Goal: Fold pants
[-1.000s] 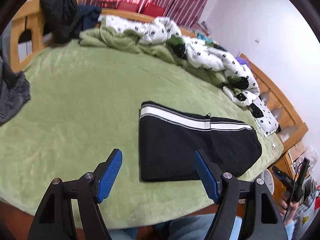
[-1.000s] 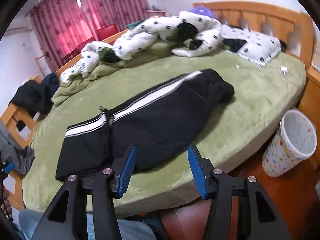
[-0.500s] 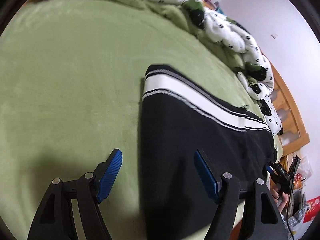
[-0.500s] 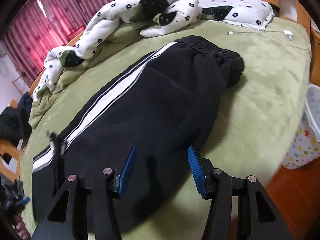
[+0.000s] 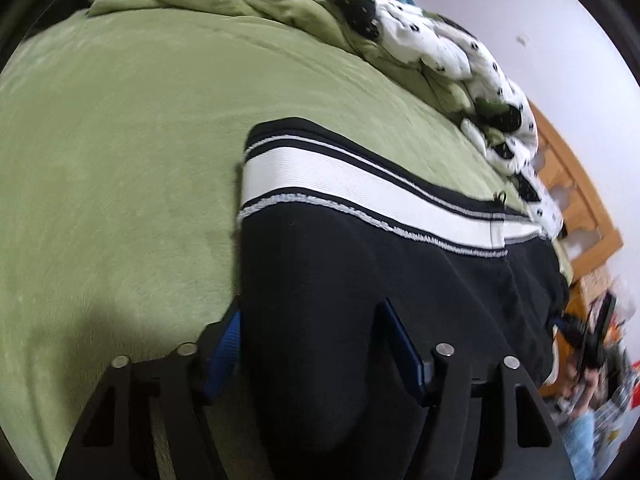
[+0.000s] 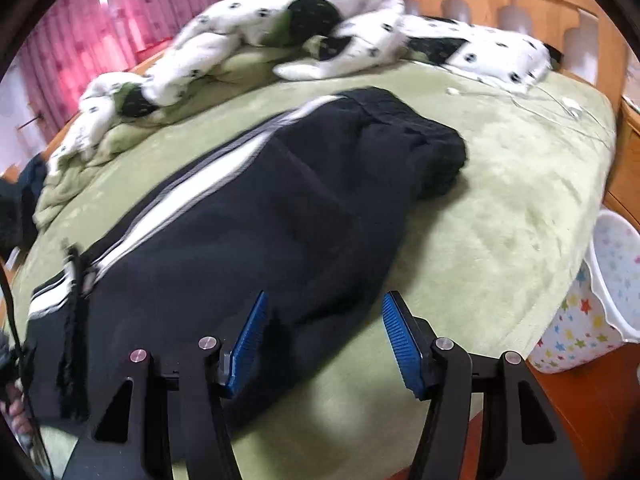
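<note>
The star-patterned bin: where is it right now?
In the right wrist view, the star-patterned bin stands on the floor at the far right, beside the edge of the green bed cover, right of the right gripper.

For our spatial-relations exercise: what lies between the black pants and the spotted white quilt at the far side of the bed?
In the right wrist view, only bare green blanket separates the pants from the quilt.

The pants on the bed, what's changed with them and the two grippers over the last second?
Both grippers came down from well back of the bed to the black pants. The left gripper now straddles the near corner of the cuff end, fabric between its open fingers. The right gripper hangs open over the near edge by the waistband end. Nothing is clamped yet. The pants lie as before on the green blanket.
</note>
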